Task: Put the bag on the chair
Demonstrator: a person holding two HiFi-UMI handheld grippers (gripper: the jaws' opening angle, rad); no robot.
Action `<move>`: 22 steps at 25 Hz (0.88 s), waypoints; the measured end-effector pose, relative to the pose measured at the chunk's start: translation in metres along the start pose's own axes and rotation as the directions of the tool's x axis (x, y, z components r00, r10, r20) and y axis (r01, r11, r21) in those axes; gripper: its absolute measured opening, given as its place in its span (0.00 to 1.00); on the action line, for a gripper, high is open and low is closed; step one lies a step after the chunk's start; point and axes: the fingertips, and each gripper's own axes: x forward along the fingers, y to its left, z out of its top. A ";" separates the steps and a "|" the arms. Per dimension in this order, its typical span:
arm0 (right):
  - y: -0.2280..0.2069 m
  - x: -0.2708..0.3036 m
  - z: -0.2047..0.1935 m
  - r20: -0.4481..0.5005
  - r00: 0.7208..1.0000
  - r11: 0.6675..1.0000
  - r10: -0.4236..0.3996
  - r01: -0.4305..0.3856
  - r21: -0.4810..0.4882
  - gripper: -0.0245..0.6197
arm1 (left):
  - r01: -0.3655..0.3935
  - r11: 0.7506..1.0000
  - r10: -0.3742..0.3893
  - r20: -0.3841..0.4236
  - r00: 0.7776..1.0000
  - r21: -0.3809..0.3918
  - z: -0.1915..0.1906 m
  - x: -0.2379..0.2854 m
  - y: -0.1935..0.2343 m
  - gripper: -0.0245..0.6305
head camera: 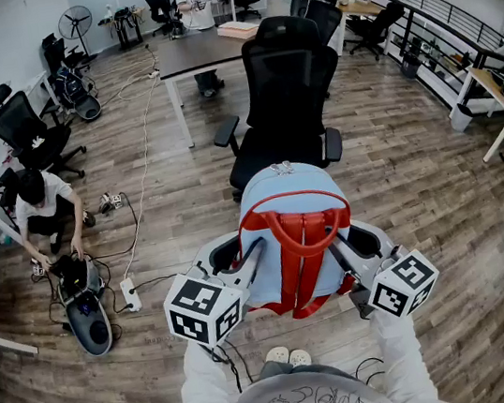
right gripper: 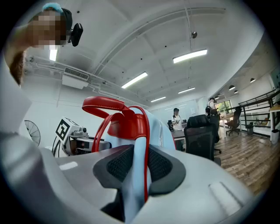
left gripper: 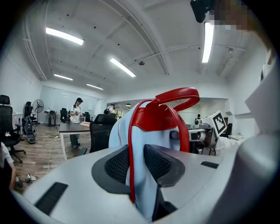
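A light-blue backpack (head camera: 279, 191) with red straps and a red top handle (head camera: 298, 223) hangs in the air in front of me, held from both sides. My left gripper (head camera: 258, 254) is shut on the bag's left shoulder strap (left gripper: 131, 175); my right gripper (head camera: 335, 249) is shut on the right strap (right gripper: 142, 175). The black office chair (head camera: 285, 96) stands just beyond the bag, its seat mostly hidden behind it. In the left gripper view the bag (left gripper: 144, 131) fills the middle, with the chair (left gripper: 99, 131) behind at left. In the right gripper view the chair (right gripper: 201, 133) shows to the right of the bag (right gripper: 140, 131).
A dark table (head camera: 200, 50) stands behind the chair with a person (head camera: 197, 0) at it. A person (head camera: 43, 210) crouches on the wooden floor at left beside a bag, a power strip (head camera: 130, 294) and cables. More office chairs (head camera: 28, 132) and desks (head camera: 500, 90) line both sides.
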 end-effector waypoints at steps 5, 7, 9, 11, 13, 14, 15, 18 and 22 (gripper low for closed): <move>0.002 0.006 -0.001 -0.002 1.000 1.000 -0.001 0.001 0.003 0.20 | 0.003 1.000 -0.003 0.000 1.000 0.000 0.000 -0.002 0.006 0.20; 0.002 0.010 -0.002 -0.003 1.000 1.000 -0.001 0.001 0.002 0.20 | 0.005 1.000 -0.005 0.001 1.000 0.000 0.000 -0.001 0.010 0.20; -0.001 0.013 -0.002 -0.004 1.000 1.000 -0.003 0.003 -0.001 0.20 | 0.007 1.000 -0.007 0.000 1.000 0.001 0.000 0.002 0.013 0.20; -0.004 0.017 -0.002 -0.005 1.000 1.000 -0.006 0.006 -0.007 0.21 | 0.009 1.000 -0.009 0.000 1.000 0.004 0.001 0.005 0.016 0.20; -0.005 0.021 0.000 -0.003 1.000 1.000 -0.012 0.012 -0.009 0.21 | 0.013 1.000 -0.013 0.001 1.000 0.006 0.004 0.007 0.021 0.20; -0.005 0.024 0.000 -0.002 1.000 1.000 -0.016 0.016 -0.008 0.21 | 0.015 1.000 -0.015 0.002 1.000 0.006 0.004 0.007 0.024 0.20; -0.004 0.027 -0.001 0.000 1.000 1.000 -0.019 0.019 -0.006 0.21 | 0.018 1.000 -0.018 0.002 1.000 0.007 0.004 0.007 0.027 0.20; -0.006 0.035 -0.003 0.004 1.000 1.000 -0.027 0.027 -0.009 0.21 | 0.026 1.000 -0.026 0.004 1.000 0.014 0.003 0.008 0.036 0.20; -0.010 0.042 -0.009 0.010 0.999 0.999 -0.036 0.036 0.002 0.21 | 0.033 0.999 -0.033 -0.008 0.999 0.023 -0.002 0.012 0.042 0.20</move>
